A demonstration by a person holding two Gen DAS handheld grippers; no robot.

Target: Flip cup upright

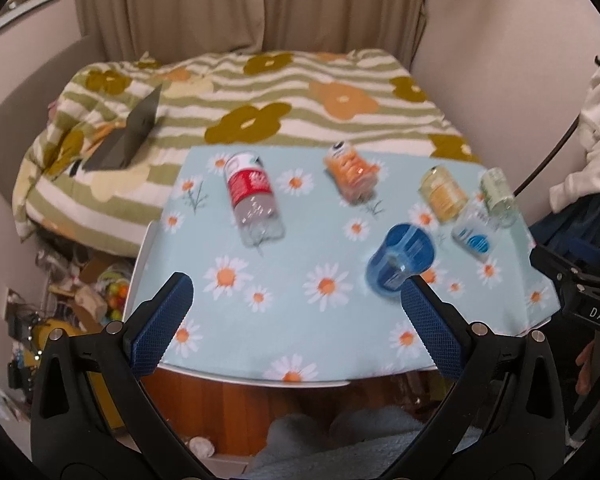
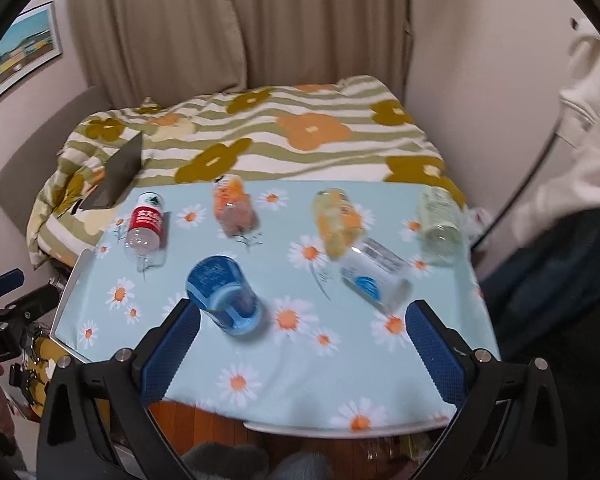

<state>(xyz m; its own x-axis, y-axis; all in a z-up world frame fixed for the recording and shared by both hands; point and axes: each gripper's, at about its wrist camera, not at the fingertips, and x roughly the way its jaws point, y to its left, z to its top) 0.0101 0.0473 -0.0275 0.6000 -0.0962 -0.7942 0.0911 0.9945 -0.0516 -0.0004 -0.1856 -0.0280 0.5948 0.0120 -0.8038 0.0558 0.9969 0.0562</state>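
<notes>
A blue translucent cup rests on the daisy-print table, tilted or upside down with its closed base towards me. My left gripper is open above the table's near edge; its right finger sits just in front of the cup. My right gripper is also open, with its left finger close to the cup's near left. Nothing is between either pair of fingers. Both views are blurred.
Several bottles lie on the table: a red-labelled one, an orange one, a yellow one, a pale green one and a clear blue-capped one. A flowered bed with a laptop lies behind.
</notes>
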